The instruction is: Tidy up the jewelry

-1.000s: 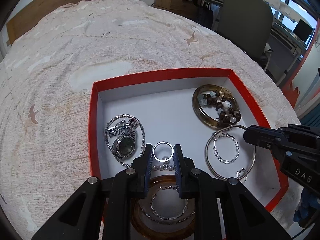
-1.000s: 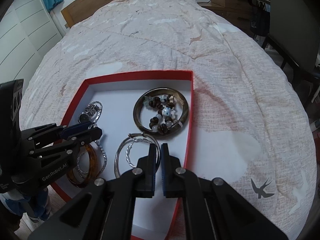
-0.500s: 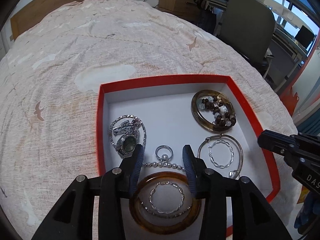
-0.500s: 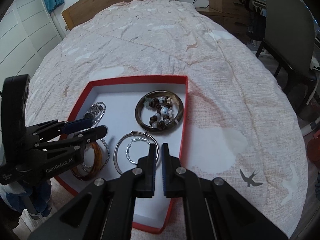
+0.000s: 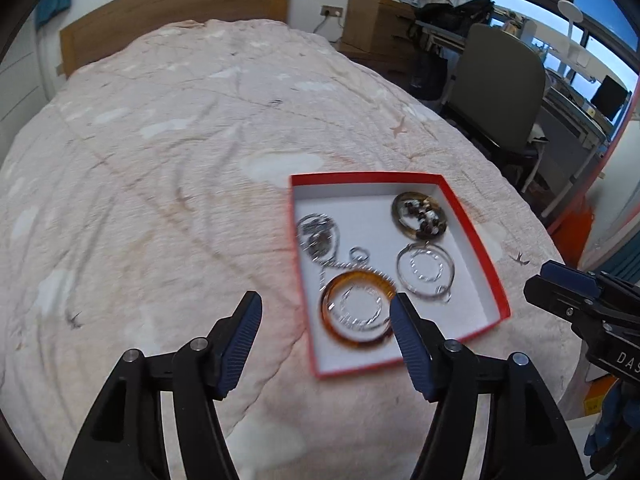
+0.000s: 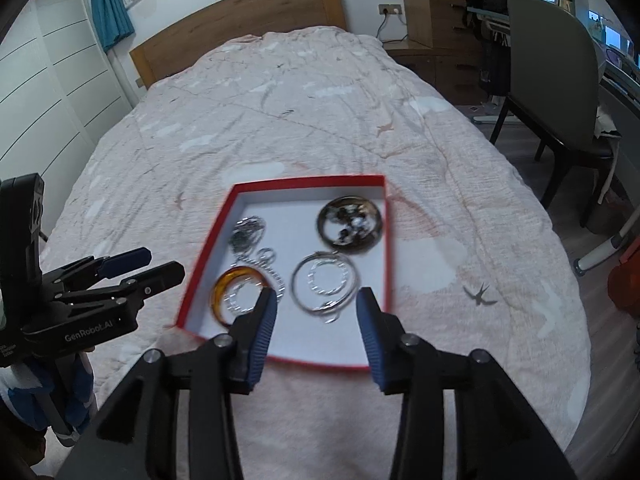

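Note:
A red box [image 5: 476, 236] [image 6: 208, 240] with a white floor lies on the bed. In it lie an amber bangle [image 5: 340, 332] [image 6: 224, 280], a silver hoop bracelet [image 5: 426, 276] [image 6: 324, 280], a dark bangle with beads [image 5: 418, 216] [image 6: 350, 220], a watch with chain [image 5: 318, 236] [image 6: 246, 234] and a small ring [image 5: 360, 254]. My left gripper [image 5: 326, 316] is open and empty, held above and short of the box. My right gripper [image 6: 316, 308] is open and empty above the box's near edge.
The pink quilt [image 5: 160, 160] covers the bed up to a wooden headboard [image 6: 240, 24]. An office chair [image 5: 496, 92] and desk stand to the right of the bed. White wardrobe doors [image 6: 52, 80] are on the left.
Both grippers have pulled up and back from the box. The left jaws let go of the ring and pearl piece and opened wide; the right jaws went from shut to open.

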Motion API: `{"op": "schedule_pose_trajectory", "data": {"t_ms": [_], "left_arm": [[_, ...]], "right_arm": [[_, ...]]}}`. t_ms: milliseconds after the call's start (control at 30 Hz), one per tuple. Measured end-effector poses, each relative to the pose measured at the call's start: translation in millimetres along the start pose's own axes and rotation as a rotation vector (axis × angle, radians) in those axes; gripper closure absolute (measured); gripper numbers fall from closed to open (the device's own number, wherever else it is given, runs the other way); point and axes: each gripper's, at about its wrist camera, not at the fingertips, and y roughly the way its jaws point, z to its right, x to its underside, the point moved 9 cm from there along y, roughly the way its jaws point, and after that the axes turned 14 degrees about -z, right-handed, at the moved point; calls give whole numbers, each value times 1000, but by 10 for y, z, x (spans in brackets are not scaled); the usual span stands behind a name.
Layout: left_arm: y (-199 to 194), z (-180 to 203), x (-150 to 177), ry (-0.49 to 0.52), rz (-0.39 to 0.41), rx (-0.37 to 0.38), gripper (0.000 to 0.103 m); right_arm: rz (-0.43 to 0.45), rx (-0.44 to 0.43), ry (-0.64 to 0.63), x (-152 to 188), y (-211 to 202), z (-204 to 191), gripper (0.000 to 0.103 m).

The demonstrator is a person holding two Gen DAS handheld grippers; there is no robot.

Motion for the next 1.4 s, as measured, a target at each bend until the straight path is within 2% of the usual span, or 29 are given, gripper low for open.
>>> {"op": "schedule_pose_trajectory", "data": {"t_ms": [167, 367, 500, 700, 1033, 1400], "left_arm": [[-402, -311, 394, -64, 36, -78, 30], [-912, -739, 931, -151, 85, -174, 26], [-1247, -947, 1193, -183, 123, -254, 23], [-1652, -1132, 1569, -217, 173, -334, 18], [-2109, -1229, 1836, -270, 265, -339, 9], [-2172, -1252, 1915, -298, 291, -325, 5]], "right_arm": [[17, -28, -27, 260, -199, -432, 53], [45, -51, -62, 561, -419, -935, 49], [65, -55, -92, 731, -555, -1235, 44], [110, -54, -137, 929, -792, -1597, 38], [186, -6, -163, 1115, -1107, -1860, 34], [222, 35, -177, 1124, -1244, -1900, 33]]}}
